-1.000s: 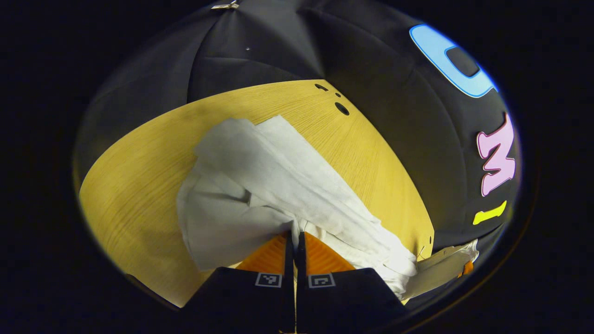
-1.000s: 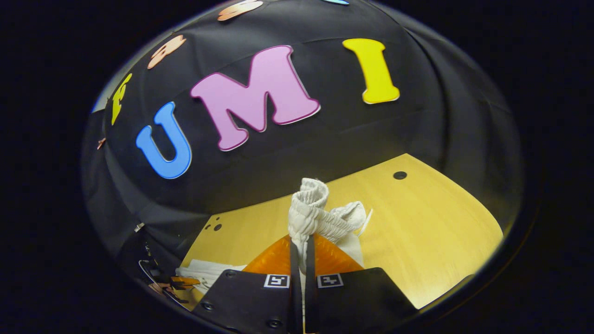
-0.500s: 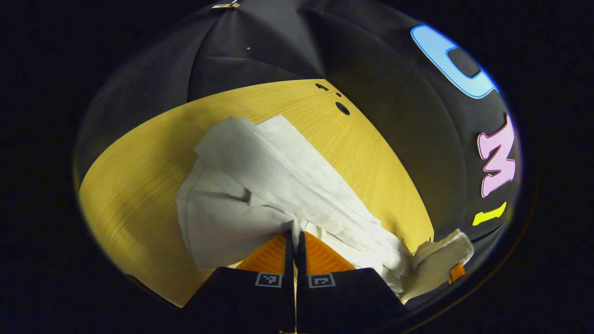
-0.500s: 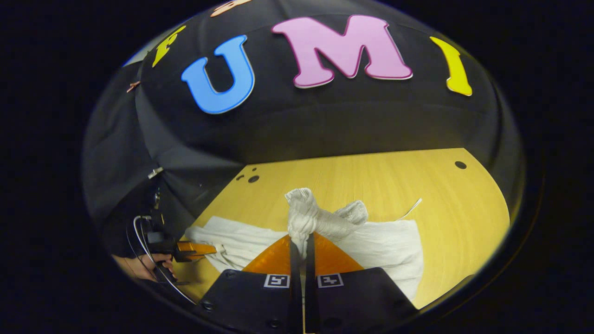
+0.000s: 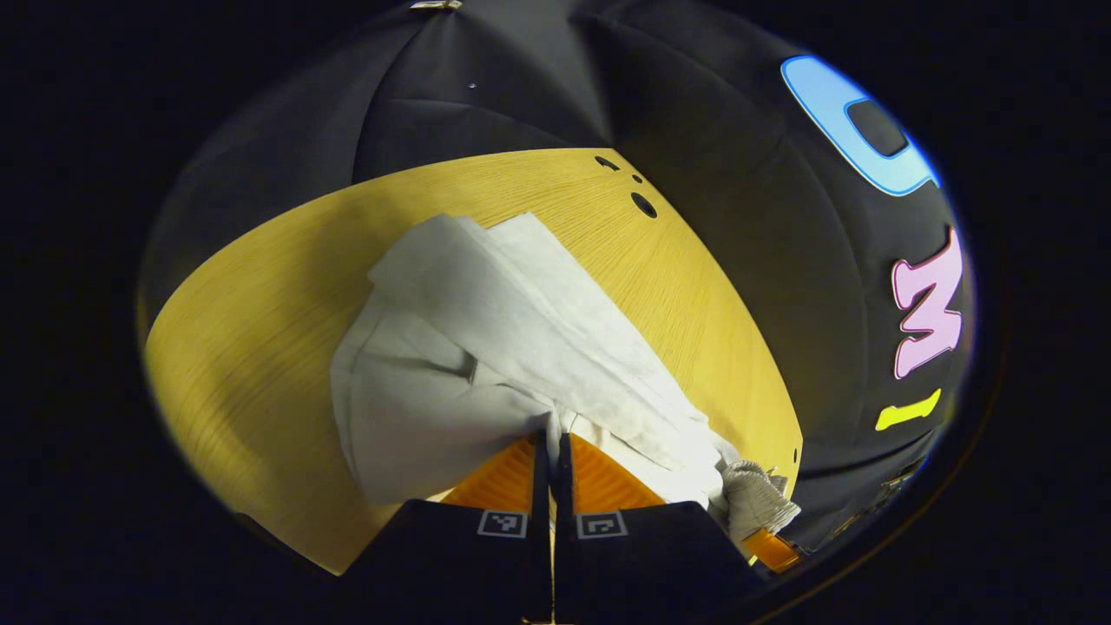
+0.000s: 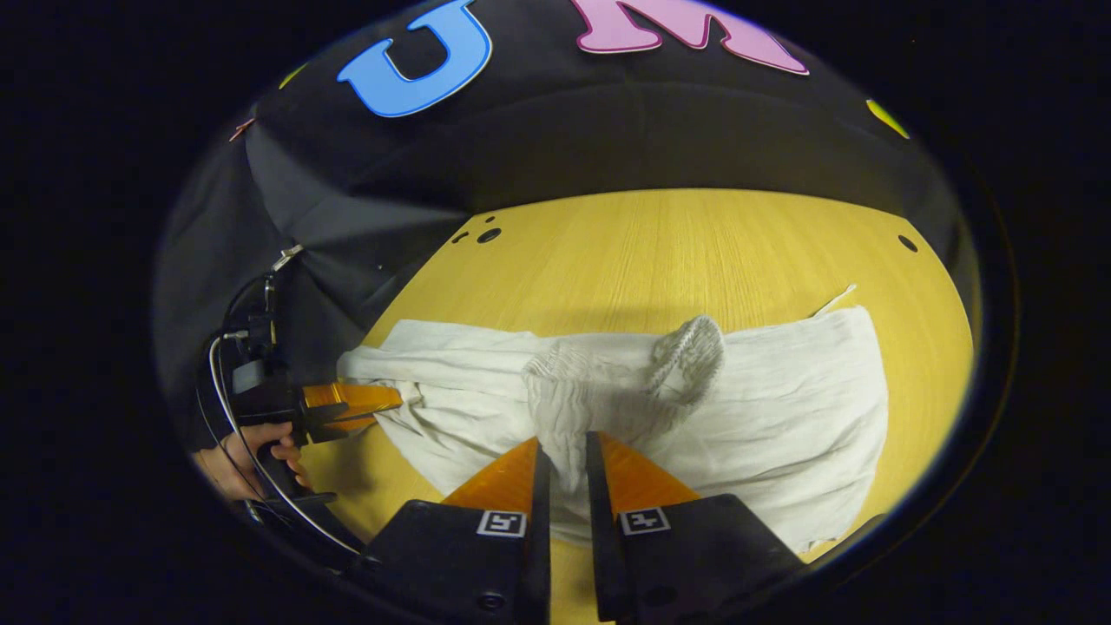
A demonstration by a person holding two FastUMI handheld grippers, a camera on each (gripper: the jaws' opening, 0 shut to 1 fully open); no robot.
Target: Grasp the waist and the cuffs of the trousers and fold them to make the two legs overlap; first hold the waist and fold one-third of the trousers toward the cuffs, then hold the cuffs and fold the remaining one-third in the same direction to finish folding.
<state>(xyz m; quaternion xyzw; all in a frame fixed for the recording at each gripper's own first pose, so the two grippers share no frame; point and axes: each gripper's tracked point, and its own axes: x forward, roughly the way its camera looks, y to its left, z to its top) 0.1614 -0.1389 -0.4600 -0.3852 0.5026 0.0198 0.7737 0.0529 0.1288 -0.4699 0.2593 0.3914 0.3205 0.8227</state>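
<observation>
White trousers [image 5: 486,347] lie lengthwise on the wooden table [image 5: 260,330], one leg over the other. My left gripper [image 5: 553,438] is shut on the cuff end, low over the table. In the right gripper view the trousers [image 6: 781,399] stretch across the table, and the ribbed waist [image 6: 573,399] is doubled over on top of them. My right gripper [image 6: 562,451] is shut on that waist with a narrow gap between its fingers. The left gripper [image 6: 386,401] pinches the cuffs at the far left, held by a hand [image 6: 252,443]. In the left gripper view the waist [image 5: 753,499] shows at the lower right.
Bare wood of the table [image 6: 651,252] runs behind the trousers to the black cloth wall. Small round holes [image 5: 643,205] sit near the far corner, seen also as holes [image 6: 489,235] in the right gripper view. A drawstring end [image 6: 833,299] pokes out at the right.
My right gripper has carried the waist down and over onto the trousers, and its fingers stand slightly wider. The left gripper has stayed put, shut on the cuffs.
</observation>
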